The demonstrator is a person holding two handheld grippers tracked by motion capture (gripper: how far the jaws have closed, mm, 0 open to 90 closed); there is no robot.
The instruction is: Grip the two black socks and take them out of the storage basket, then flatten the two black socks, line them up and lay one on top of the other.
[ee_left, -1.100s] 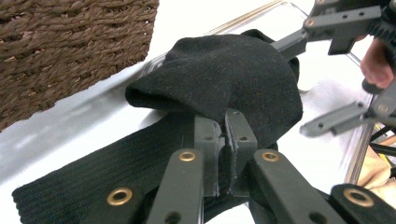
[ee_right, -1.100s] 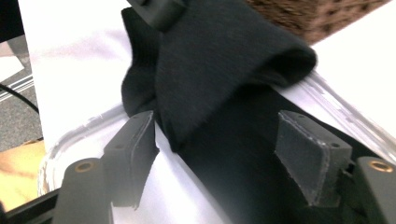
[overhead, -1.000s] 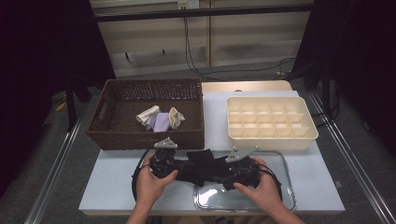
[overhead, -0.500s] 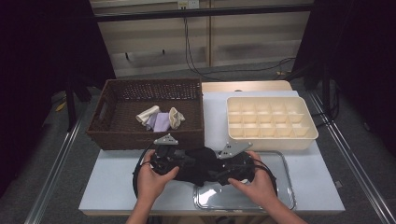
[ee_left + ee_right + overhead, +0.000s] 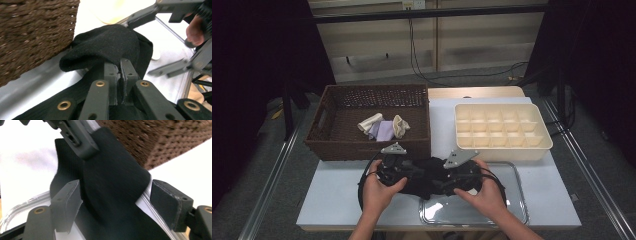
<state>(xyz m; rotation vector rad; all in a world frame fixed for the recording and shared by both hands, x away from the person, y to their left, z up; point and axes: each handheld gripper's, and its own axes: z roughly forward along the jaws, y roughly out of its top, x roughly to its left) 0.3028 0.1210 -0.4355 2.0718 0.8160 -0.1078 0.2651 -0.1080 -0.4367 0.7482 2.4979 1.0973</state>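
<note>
Setting: lab-type recording station, not a home.
Work surface: pale table point(image 5: 337, 200) with metal side rails on a grey floor.
Surround: black curtains point(image 5: 257, 55) at the left and right edges.
Back: plain panel wall with loose cables point(image 5: 422, 55) hanging to the floor.

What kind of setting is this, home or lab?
Most likely a lab-style recording bench, not a home. A white table framed by metal rails sits between dark curtains, with loose cables on the floor behind. It is staged for sorting: a wicker basket of rolled socks and a cream compartment tray.
</note>
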